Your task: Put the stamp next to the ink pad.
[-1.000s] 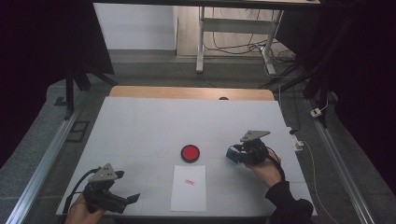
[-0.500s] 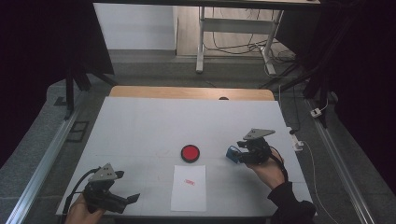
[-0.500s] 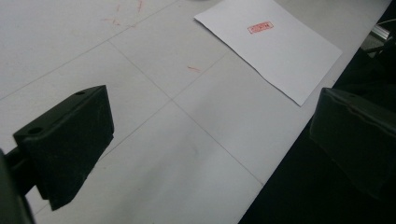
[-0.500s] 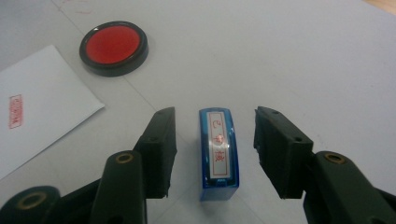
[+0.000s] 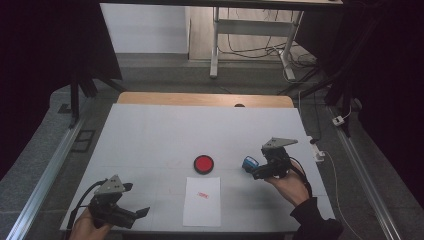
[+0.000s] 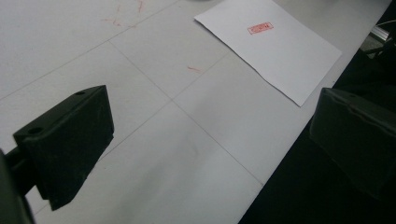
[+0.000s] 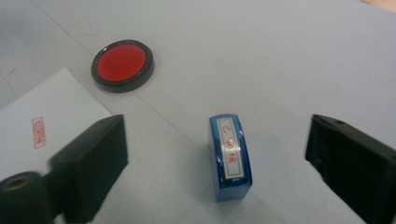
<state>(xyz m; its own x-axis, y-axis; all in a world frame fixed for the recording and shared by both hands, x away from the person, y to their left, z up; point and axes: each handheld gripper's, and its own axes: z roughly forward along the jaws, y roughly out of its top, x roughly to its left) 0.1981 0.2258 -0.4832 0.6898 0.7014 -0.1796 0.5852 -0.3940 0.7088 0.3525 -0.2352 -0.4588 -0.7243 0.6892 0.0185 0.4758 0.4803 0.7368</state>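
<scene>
a: your right gripper (image 7: 219,158) has just been opening its jaws; the stamp (image 7: 229,156) stands free between them, pads clear of it, on the table (image 5: 150,135) right of the ink pad (image 5: 204,163). lift straight back so neither jaw tips it.

b: and my left gripper (image 5: 131,216)?

a: its jaws are spread with nothing in them, at the near left corner. mind the near edge just beside it. the paper (image 5: 202,201) with its red mark lies near centre; the far half of the table is open room.

The stamp (image 5: 249,162) stands right of the ink pad (image 5: 204,163) (paper sheet (image 5: 202,201) lying nearer the person).
</scene>
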